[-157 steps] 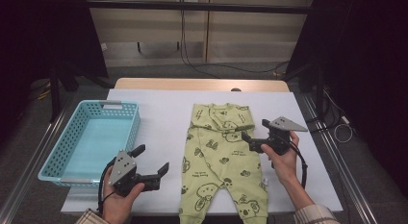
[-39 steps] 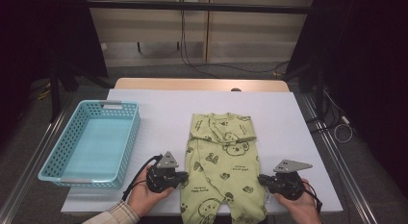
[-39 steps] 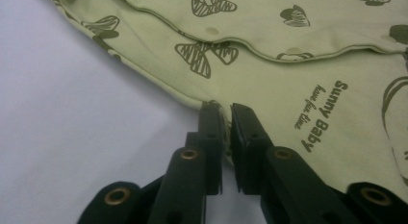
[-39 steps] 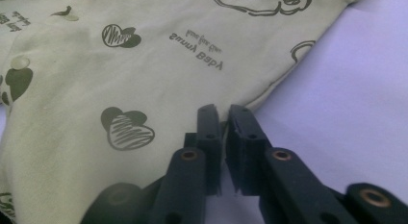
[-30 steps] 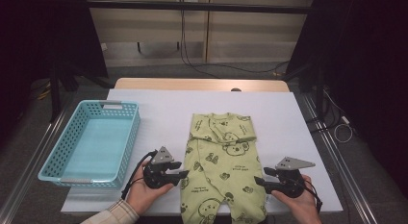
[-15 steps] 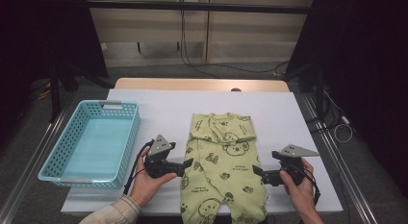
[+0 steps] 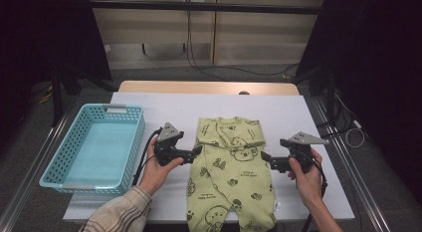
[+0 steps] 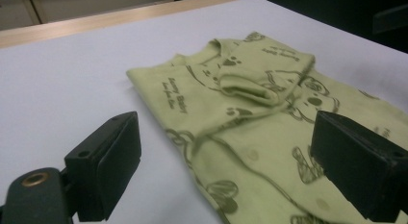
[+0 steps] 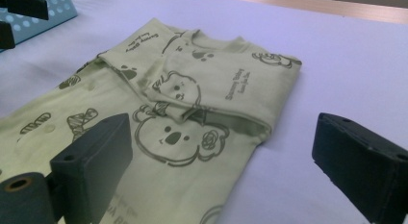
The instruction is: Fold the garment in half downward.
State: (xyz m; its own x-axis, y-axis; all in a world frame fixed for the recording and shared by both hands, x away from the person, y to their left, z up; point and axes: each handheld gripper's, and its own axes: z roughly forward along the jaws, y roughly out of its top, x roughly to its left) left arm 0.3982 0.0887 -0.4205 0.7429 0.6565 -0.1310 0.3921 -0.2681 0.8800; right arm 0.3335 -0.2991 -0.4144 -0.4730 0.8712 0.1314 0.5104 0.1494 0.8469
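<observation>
- Romper in pale green with a bear print lies flat on the white table, spread between my two grippers, its neck end away from me and its legs running back toward me.
- Both its sleeves are folded in across its chest; in the right gripper view the folded sleeve lies ahead of my jaws, over the bear face.
- My left gripper sits at the romper's left edge, at about waist height, pointing inward at the cloth.
- Its jaws have just been opening and now stand wide and released; in the left gripper view one jaw is over bare table, the other over the cloth, and the romper's edge runs between them without either pad pressing it.
- My right gripper is at the romper's right edge, pointing inward toward the left gripper.
- Its jaws have also just been let go and stand wide, nothing clamped; in its own view one jaw hangs over the cloth, the other over table.
- Beyond my left hand, on its outer side, stands a light blue basket, well apart from the romper.
</observation>
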